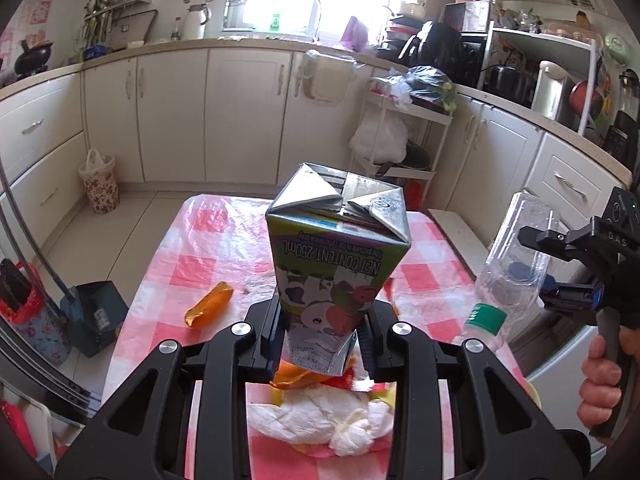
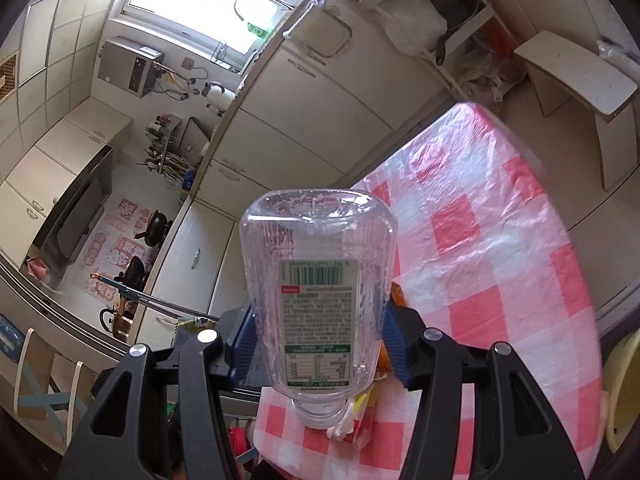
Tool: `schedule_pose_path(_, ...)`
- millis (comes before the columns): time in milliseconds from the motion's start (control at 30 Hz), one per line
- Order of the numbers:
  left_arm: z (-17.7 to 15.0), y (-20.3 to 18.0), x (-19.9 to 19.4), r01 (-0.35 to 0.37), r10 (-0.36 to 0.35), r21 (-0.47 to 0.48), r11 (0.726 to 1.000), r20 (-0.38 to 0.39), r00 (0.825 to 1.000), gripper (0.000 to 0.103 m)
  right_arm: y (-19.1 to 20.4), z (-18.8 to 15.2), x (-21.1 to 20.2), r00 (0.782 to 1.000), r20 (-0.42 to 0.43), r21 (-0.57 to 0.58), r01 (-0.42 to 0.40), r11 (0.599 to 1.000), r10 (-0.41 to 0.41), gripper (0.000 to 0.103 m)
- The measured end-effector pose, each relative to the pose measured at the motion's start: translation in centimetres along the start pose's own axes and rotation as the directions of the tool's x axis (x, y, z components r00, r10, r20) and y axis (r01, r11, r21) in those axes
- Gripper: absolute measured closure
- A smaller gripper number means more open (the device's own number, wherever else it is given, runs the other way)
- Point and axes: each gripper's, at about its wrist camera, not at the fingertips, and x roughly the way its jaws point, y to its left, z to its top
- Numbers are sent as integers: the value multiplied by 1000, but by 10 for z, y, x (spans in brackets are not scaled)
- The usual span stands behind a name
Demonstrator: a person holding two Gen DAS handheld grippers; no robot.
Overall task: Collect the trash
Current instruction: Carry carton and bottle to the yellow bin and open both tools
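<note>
A small milk carton (image 1: 336,264) with a cow print, upside down, is lifted above the pink checked table (image 1: 192,272); my left gripper (image 1: 322,320) is shut on its lower end. A clear plastic bottle (image 2: 316,292) with a white label is clamped between the blue pads of my right gripper (image 2: 320,344), its neck towards the camera. From the left wrist view, the same bottle (image 1: 516,264) hangs at the right, green cap (image 1: 486,316) down, in the right gripper (image 1: 560,268), whose handle a hand (image 1: 600,376) holds. An orange wrapper (image 1: 209,310) and crumpled white tissue (image 1: 328,420) lie on the table.
On the floor to the left are a floral waste basket (image 1: 100,188), a dark dustpan (image 1: 96,312) and a bin with a red bag (image 1: 28,320). Kitchen cabinets run behind the table. A white stool (image 2: 576,80) stands past the table's far end.
</note>
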Motion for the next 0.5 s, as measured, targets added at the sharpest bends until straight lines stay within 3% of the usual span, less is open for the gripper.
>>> schedule_pose_path(133,3,-32,-17,63,-63,30,998,-2,998,73,-10,2,-50,994,78,-63,82,995,-77,49)
schedule_pose_path(233,1,-65,-26,123,-122,61,991,-15,992,73,-25,-6,-83,977,122,-103,186,977,-173,49)
schedule_pose_path(333,-6,-104,-35,195,-191,104,975,-41,981,73,-47,-18,-113,943,163,-127,311,942,-290,49)
schedule_pose_path(500,-22,-173,-41,317,-302,154,936,-112,947,73,-108,-40,-137,873,168,-89,477,874,-459,49)
